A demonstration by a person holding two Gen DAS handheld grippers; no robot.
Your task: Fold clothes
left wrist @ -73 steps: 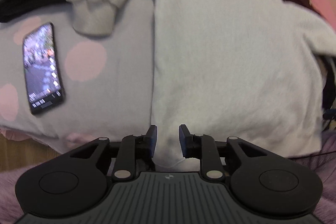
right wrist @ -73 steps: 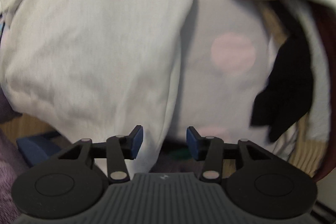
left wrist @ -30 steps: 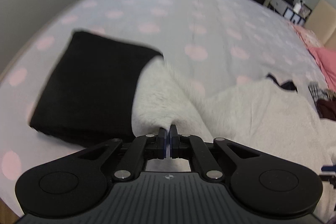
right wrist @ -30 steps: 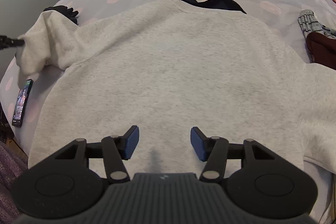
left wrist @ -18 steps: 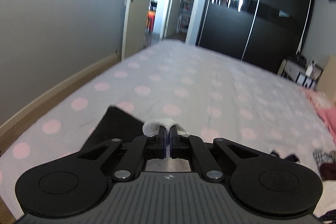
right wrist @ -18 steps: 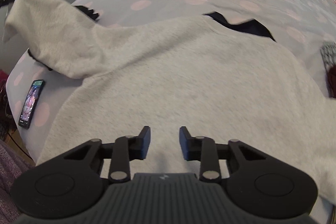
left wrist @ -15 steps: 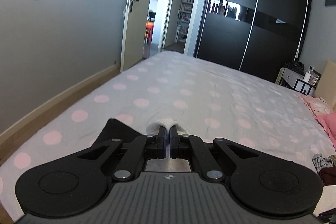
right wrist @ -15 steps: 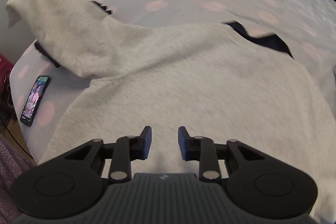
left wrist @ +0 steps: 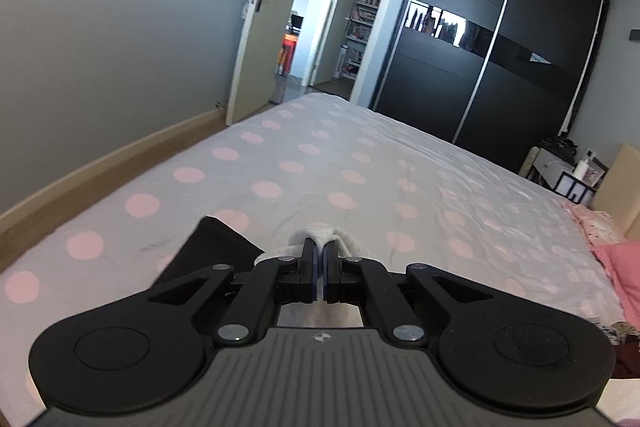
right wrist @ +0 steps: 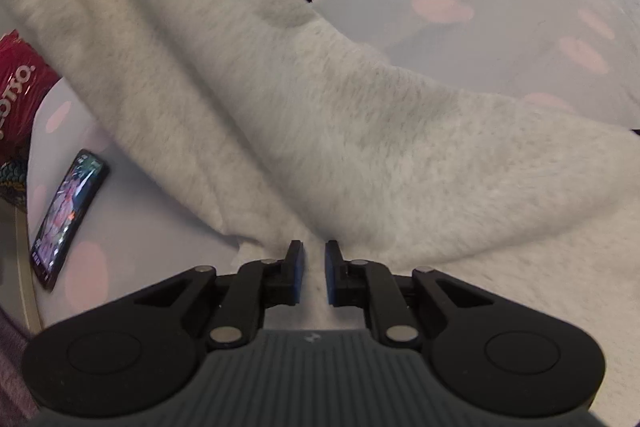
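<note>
A pale grey sweatshirt (right wrist: 480, 167) lies spread on the polka-dot bed (left wrist: 320, 155). Its sleeve (right wrist: 160, 39) is lifted and stretches up toward the top left of the right wrist view. My left gripper (left wrist: 321, 247) is shut on the sleeve's cuff (left wrist: 320, 233), which bulges just past its tips, raised above the bed. My right gripper (right wrist: 314, 251) points down at the spot where the sleeve meets the body. Its jaws are closing and stand a narrow gap apart, with pale fabric showing in the gap; I see no pad pressing on it.
A folded black garment (left wrist: 216, 247) lies on the bed under the left gripper. A phone (right wrist: 68, 215) rests near the bed's edge beside a red bag (right wrist: 16, 87). Pink clothes (left wrist: 616, 267) sit at the right, and a dark wardrobe (left wrist: 480, 67) stands beyond.
The left gripper rose and tilted up with the cuff, pulling the sleeve off the bed. The right gripper slid left across the sweatshirt to the sleeve's base, and its jaws narrowed.
</note>
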